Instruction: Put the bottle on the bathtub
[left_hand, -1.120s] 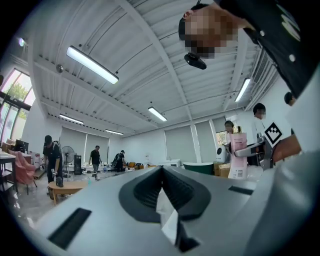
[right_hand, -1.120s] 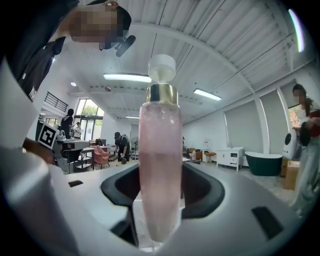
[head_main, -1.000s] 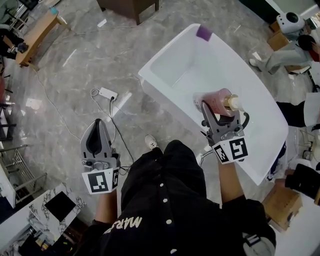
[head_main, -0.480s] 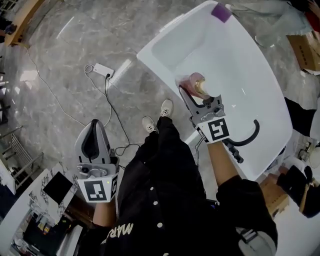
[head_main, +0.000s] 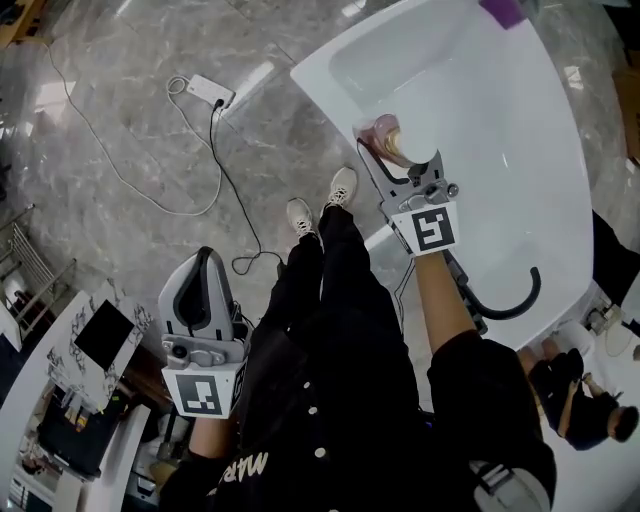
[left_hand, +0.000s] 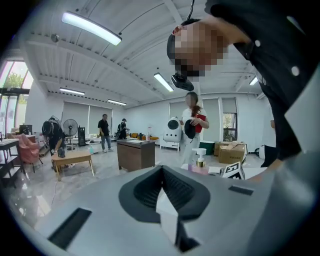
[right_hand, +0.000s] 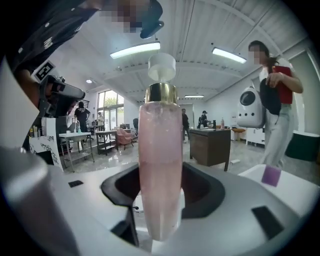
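Right tongs (right_hand: 159, 202): closed narrowly on the lower body of the pump bottle (right_hand: 160, 150), one jaw at each side.
Left tongs (left_hand: 164, 200): jaws pressed together with nothing between them, held low beside the person's leg, well apart from the tub.
Pump bottle: pink liquid, gold collar, white pump head; it stands out straight from the right tongs.
Bottle's place: over the near rim of the white bathtub (head_main: 545, 200); whether it touches the rim cannot be told.
Markings: black-and-white square pattern on the right marker cube (head_main: 430, 228).
Tub's far rim: purple block (head_main: 502, 10).
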